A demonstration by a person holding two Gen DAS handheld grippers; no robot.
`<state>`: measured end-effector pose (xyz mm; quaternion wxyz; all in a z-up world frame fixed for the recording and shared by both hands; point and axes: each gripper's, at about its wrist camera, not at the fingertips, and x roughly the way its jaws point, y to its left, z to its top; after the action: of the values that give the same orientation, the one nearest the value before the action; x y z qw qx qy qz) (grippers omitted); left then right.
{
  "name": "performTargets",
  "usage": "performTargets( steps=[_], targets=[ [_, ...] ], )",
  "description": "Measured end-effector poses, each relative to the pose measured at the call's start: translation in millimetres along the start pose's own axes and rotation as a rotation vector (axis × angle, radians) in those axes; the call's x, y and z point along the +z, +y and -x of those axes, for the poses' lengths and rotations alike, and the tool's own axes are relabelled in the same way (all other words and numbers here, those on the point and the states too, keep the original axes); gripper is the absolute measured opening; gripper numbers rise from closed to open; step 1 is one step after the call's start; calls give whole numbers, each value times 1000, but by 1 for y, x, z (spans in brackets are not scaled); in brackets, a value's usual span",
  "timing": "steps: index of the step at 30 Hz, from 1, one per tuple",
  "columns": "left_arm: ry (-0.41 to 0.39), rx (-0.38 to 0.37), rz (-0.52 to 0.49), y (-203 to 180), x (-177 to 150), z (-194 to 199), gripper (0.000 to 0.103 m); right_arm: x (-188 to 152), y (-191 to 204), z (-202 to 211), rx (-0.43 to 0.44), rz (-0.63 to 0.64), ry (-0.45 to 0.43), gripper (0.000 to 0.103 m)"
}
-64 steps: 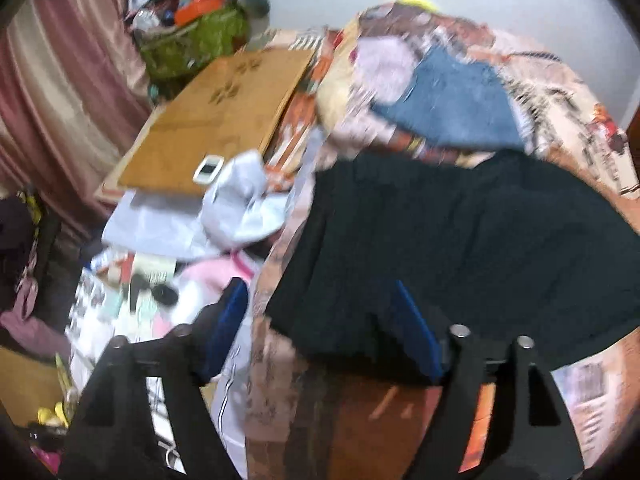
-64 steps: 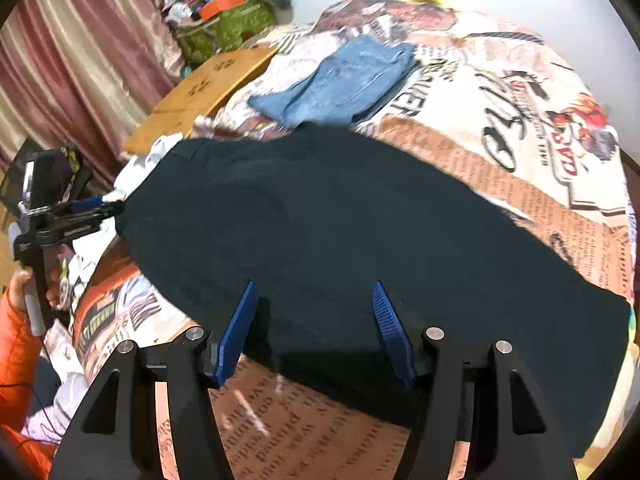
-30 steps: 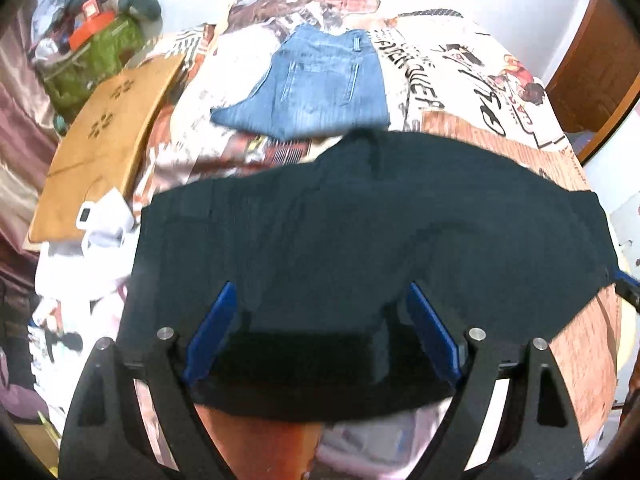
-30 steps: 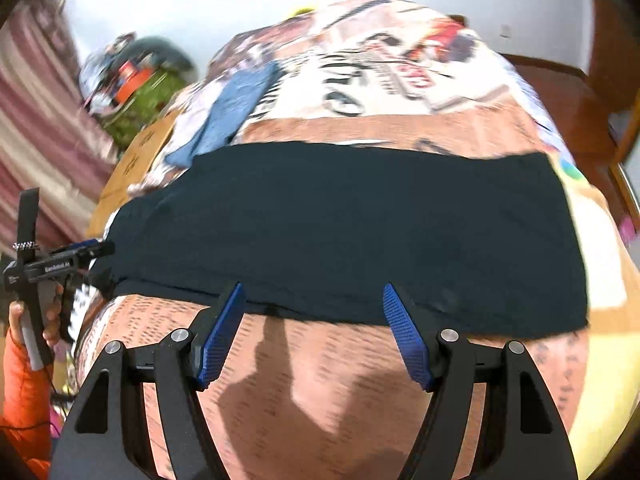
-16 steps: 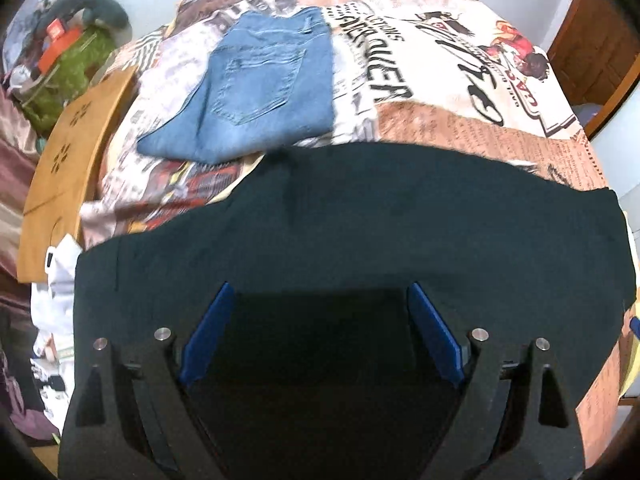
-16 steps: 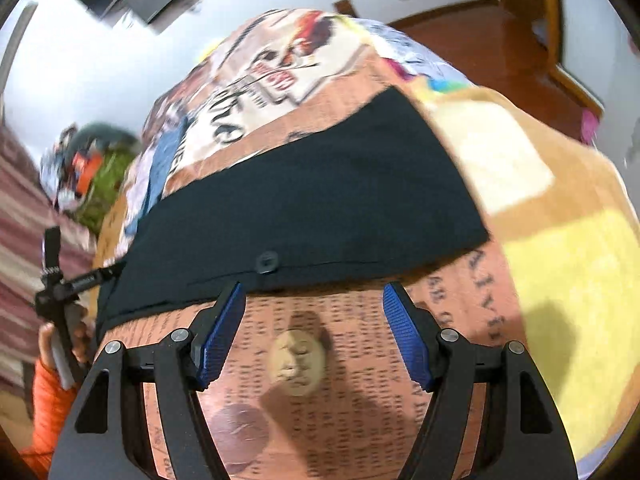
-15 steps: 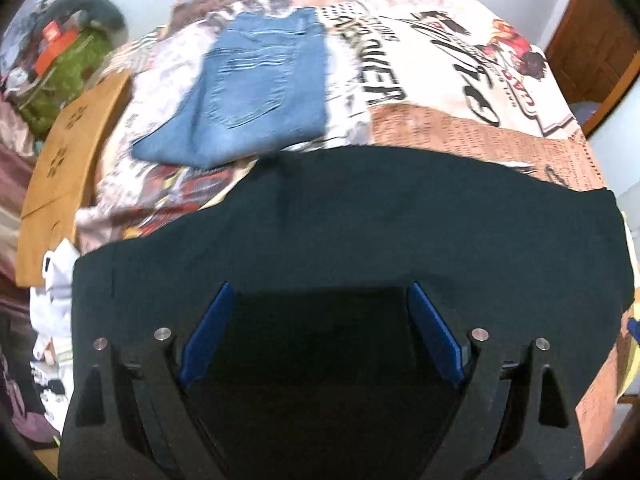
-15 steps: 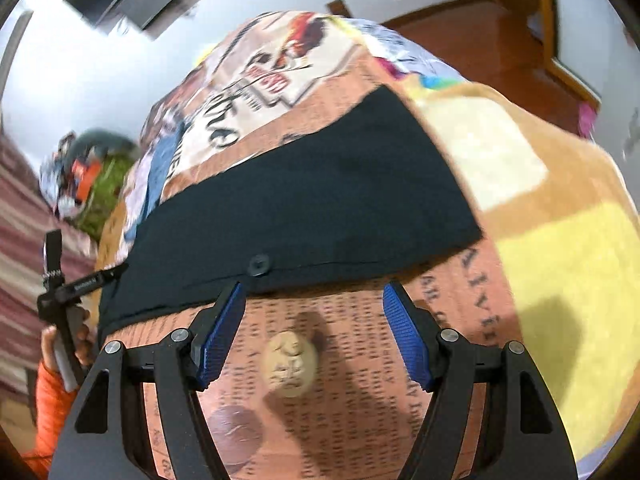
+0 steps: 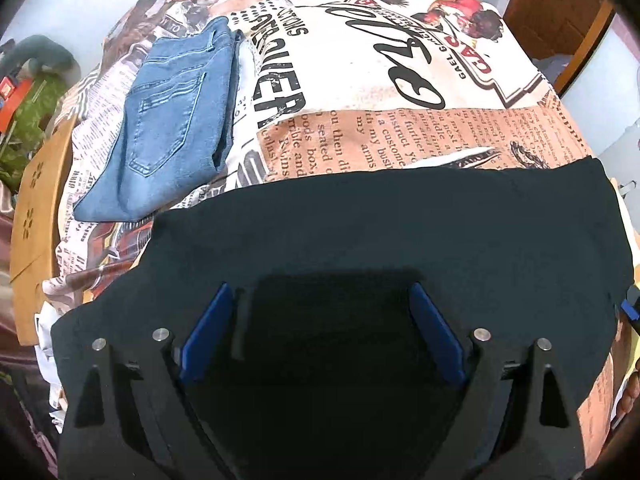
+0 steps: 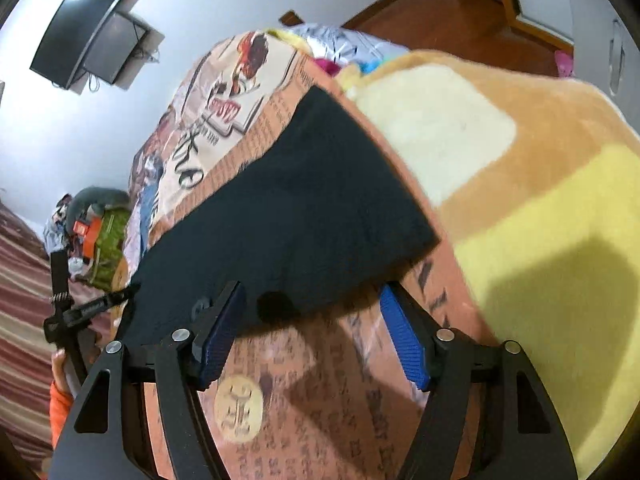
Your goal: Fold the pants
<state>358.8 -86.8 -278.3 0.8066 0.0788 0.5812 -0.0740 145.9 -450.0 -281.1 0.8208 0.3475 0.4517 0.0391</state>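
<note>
Black pants (image 9: 400, 232) lie spread flat across the bed from left to right. My left gripper (image 9: 322, 320) points steeply down over their near left part, its jaws opening; the cloth lies under the blue pads (image 9: 206, 332), not pinched. At the right end of the pants (image 10: 288, 216), my right gripper (image 10: 310, 320) has its jaws closing. The near edge of the cloth, with a dark button (image 10: 276, 304), lies between the tips, and the pads are not pressing on it. In the right wrist view, a hand in an orange sleeve holds the left gripper (image 10: 80, 312).
Folded blue jeans (image 9: 172, 120) lie on the newspaper-print bedspread (image 9: 400, 80) beyond the black pants. A wooden board (image 9: 36, 184) and clutter sit off the bed's left side. A tan and yellow blanket (image 10: 520, 200) covers the right end. A television (image 10: 80, 24) hangs on the wall.
The left gripper has come in from the bed's left side and sunk over the black pants. The right gripper has swung to their right end, rolled, and its jaws have narrowed a little.
</note>
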Motion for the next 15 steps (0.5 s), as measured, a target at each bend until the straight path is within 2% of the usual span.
performTargets(
  steps=[2,5,7,10,15],
  targets=[
    [-5,-8,9,2,0,-2,94,5,0,-3,-11,-2,-8,56],
    [2,-34,33,7,0,-4,96,12,0,-9,-44,3,-17,41],
    [9,-50,48,9,1,-6,96,15,-1,-11,-63,0,-20,27],
    [9,-51,52,9,1,-4,96,19,-3,-12,-62,-10,-29,13],
    [-23,-27,16,2,-2,8,96,23,8,2,-62,38,-95,8]
  ],
)
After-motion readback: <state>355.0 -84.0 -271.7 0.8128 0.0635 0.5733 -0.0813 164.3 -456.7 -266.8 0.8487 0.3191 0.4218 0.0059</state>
